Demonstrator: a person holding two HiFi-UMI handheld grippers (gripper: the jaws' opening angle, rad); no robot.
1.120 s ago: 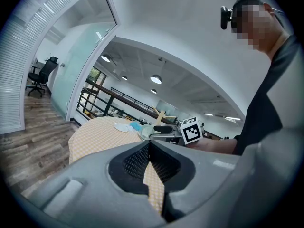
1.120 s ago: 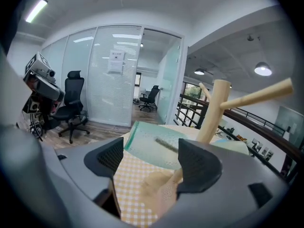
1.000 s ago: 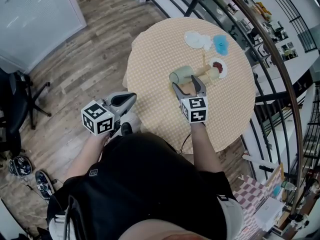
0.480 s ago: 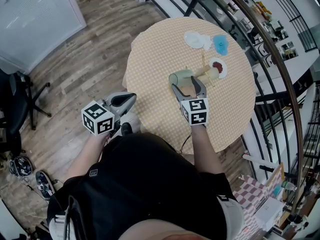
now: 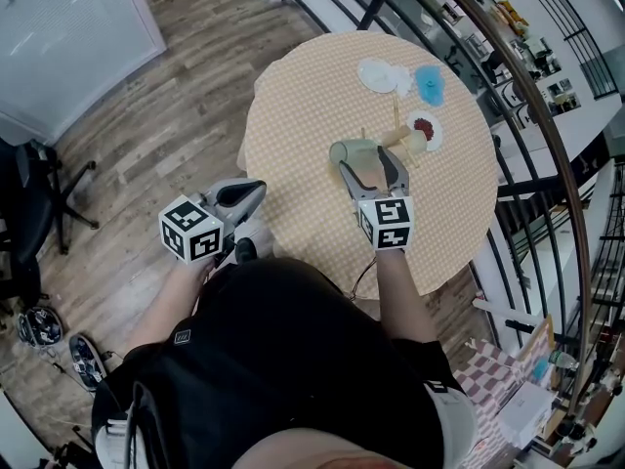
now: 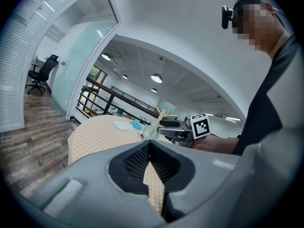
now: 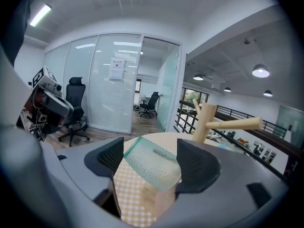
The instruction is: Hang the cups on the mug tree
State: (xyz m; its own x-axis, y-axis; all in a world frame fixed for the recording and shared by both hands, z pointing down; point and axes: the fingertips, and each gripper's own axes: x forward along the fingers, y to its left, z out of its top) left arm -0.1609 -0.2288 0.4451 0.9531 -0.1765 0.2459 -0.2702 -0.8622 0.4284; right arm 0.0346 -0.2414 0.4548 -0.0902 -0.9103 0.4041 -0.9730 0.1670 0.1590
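One cup (image 7: 153, 166), grasped in your right hand-held gripper (image 5: 364, 160); left hand-held gripper (image 6: 149, 148) clenched, empty. One tree (image 7: 207, 120), clearest in right gripper view.

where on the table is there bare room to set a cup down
The left half of the checked table is bare, from its left rim to the green cup in the right gripper; the near edge too. The far right is crowded: mug tree, white dish, blue cup.
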